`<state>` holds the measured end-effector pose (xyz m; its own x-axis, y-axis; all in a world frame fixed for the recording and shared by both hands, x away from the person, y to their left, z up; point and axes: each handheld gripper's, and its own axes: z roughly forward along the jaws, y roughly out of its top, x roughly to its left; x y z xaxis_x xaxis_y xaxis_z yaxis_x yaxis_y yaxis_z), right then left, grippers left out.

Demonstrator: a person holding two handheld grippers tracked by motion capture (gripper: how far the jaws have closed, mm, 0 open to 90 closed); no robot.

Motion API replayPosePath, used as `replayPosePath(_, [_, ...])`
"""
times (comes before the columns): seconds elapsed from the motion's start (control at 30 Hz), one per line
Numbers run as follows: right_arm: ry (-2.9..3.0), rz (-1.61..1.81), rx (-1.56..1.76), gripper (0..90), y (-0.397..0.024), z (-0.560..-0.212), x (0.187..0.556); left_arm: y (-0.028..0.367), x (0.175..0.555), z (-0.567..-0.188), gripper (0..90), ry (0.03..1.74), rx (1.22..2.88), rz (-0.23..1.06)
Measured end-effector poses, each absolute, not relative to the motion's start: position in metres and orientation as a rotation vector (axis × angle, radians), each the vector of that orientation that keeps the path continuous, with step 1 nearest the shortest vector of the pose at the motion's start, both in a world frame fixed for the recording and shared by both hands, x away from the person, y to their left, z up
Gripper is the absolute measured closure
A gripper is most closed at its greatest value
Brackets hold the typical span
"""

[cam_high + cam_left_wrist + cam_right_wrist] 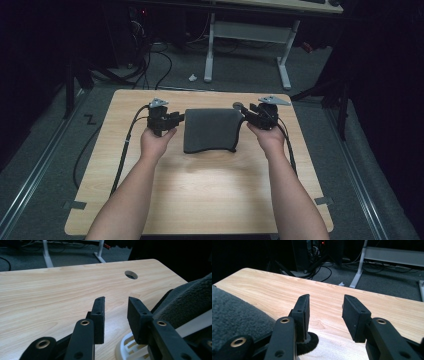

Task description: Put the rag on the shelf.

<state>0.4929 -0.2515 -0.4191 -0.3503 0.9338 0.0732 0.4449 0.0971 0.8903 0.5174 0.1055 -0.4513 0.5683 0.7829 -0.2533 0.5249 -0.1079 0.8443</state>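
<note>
Both the left gripper and right gripper have their jaws open and empty beside the folded dark grey fleece cloth lying mid-table, so a careless regrab could easily drag the fold apart.

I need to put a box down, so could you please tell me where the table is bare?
The near half of the table, between the forearms, is bare. It is crowded mid-table, where the grey cloth lies between the left tongs and right tongs.
</note>
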Motion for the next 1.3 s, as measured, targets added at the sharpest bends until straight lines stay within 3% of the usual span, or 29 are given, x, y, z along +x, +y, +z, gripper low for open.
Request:
replayPosePath(0.7, [1.873, 1.16, 1.273, 55.0, -0.26, -0.423, 0.466, 0.134, 0.492, -0.456, 55.0, 1.074, 1.816, 0.448])
replayPosePath(0.93, [1.878, 1.159, 1.218, 54.2, -0.263, -0.423, 0.444, 0.151, 0.466, -0.46, 54.5, 1.054, 1.815, 0.477])
replayPosePath(1.3, [1.92, 1.114, 1.127, 60.4, -0.256, -0.427, 0.402, 0.17, 0.406, -0.475, 54.4, 1.018, 1.822, 0.45])
